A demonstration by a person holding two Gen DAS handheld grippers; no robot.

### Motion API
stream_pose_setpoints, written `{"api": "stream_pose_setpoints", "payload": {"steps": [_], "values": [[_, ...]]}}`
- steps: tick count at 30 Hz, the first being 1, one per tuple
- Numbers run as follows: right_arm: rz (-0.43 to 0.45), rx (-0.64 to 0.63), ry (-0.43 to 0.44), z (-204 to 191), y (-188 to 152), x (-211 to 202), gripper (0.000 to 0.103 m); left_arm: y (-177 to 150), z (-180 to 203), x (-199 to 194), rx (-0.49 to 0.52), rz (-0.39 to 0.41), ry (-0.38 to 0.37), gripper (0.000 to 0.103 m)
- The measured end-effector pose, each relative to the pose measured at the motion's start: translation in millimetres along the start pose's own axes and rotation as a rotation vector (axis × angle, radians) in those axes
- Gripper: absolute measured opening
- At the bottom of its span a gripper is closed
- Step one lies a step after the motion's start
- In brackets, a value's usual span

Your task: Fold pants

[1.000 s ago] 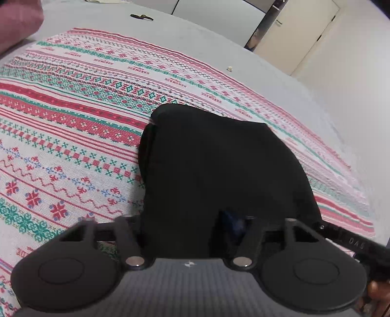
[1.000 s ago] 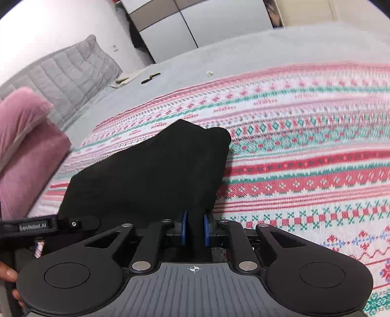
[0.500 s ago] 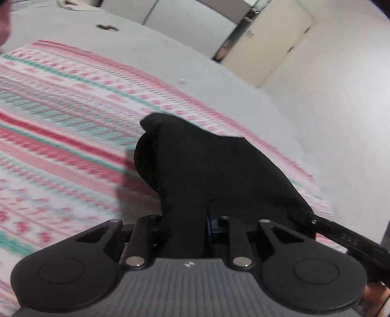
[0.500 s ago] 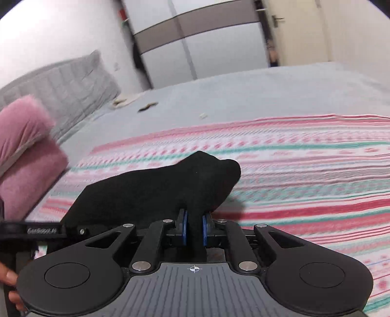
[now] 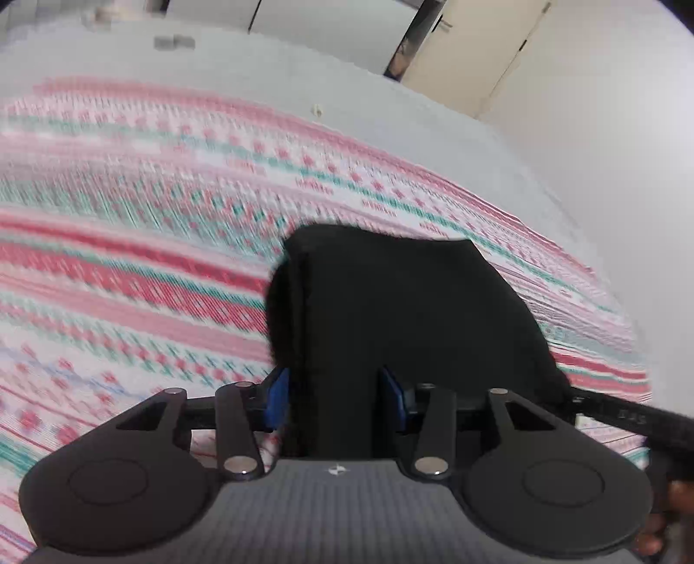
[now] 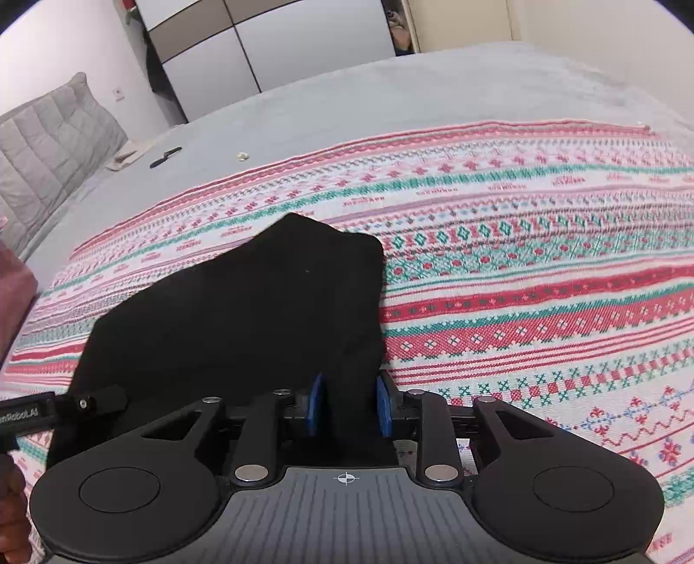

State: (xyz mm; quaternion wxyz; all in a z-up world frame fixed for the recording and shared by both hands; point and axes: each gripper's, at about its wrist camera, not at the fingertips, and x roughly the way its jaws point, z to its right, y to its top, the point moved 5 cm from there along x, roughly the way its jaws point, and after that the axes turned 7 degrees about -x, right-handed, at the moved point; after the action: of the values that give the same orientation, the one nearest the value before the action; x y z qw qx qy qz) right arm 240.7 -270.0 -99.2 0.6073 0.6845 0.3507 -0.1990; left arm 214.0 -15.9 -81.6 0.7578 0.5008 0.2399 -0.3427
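The black pants [image 5: 403, 312] lie in a folded bundle on the patterned red, green and white blanket [image 5: 130, 243]. In the left wrist view my left gripper [image 5: 336, 401] has its blue pads spread apart, with the near edge of the pants lying between them. In the right wrist view the pants [image 6: 243, 321] spread to the left, and my right gripper [image 6: 347, 405] also has its blue pads apart around the near right edge of the fabric. The left gripper's body [image 6: 65, 405] shows at the left edge of that view.
The blanket [image 6: 542, 277] covers a grey bed [image 6: 390, 95]. A grey padded headboard [image 6: 43, 143] and a pink pillow [image 6: 13, 286] are at the left. Small items [image 6: 165, 157] lie on the grey sheet. Wardrobe doors [image 6: 282, 39] and a wall stand beyond.
Both grippers opened their pads from a tight pinch on the pants' near edge. The bundle has come down from its raised position and lies flatter on the blanket.
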Motion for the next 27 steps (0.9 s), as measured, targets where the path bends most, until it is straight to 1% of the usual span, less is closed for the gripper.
{"api": "stream_pose_setpoints", "payload": {"steps": [3,4,5,6,7,9,10,11,13,14,15,17,19,20,22,23,24,25,27], "values": [[0.029,-0.042,-0.036,-6,2,-20,0.027,1,11,-22,0.056,0.057,0.072,0.072],[0.04,-0.045,-0.032,-8,2,-27,0.028,1,13,-31,0.066,0.079,0.094,0.08],[0.052,-0.048,-0.027,-11,1,-36,0.028,0,15,-41,0.074,0.103,0.116,0.085],[0.07,-0.053,-0.025,-16,-1,-47,0.031,0,20,-50,0.084,0.127,0.132,0.087],[0.089,-0.059,-0.025,-22,-2,-56,0.037,-2,21,-58,0.095,0.145,0.148,0.089],[0.13,-0.08,-0.033,-33,-8,-80,0.041,-10,28,-81,0.122,0.184,0.19,0.095],[0.147,-0.089,-0.031,-39,-11,-92,0.042,-13,29,-90,0.123,0.203,0.211,0.101],[0.167,-0.093,-0.019,-45,-15,-104,0.043,-19,28,-101,0.121,0.218,0.225,0.103],[0.203,-0.093,-0.018,-53,-26,-125,0.052,-37,30,-129,0.121,0.258,0.24,0.103],[0.224,-0.093,-0.026,-57,-36,-138,0.055,-44,30,-136,0.122,0.269,0.248,0.103],[0.239,-0.094,-0.031,-61,-47,-149,0.056,-58,30,-150,0.124,0.276,0.255,0.103],[0.249,-0.092,-0.04,-70,-73,-168,0.057,-80,30,-166,0.122,0.273,0.249,0.103],[0.255,-0.075,-0.037,-76,-97,-183,0.063,-97,29,-176,0.108,0.269,0.246,0.103],[0.26,-0.069,-0.034,-80,-108,-192,0.064,-106,30,-184,0.106,0.269,0.245,0.103],[0.269,-0.065,-0.033,-86,-126,-209,0.071,-122,34,-199,0.123,0.273,0.241,0.103],[0.275,-0.072,-0.035,-90,-132,-216,0.073,-127,36,-204,0.131,0.275,0.237,0.103],[0.282,-0.084,-0.041,-92,-136,-224,0.079,-132,38,-212,0.138,0.277,0.233,0.103],[0.291,-0.091,-0.051,-95,-141,-233,0.086,-135,39,-215,0.14,0.278,0.23,0.103],[0.306,-0.077,-0.067,-95,-147,-248,0.095,-140,41,-226,0.138,0.284,0.222,0.103]]}}
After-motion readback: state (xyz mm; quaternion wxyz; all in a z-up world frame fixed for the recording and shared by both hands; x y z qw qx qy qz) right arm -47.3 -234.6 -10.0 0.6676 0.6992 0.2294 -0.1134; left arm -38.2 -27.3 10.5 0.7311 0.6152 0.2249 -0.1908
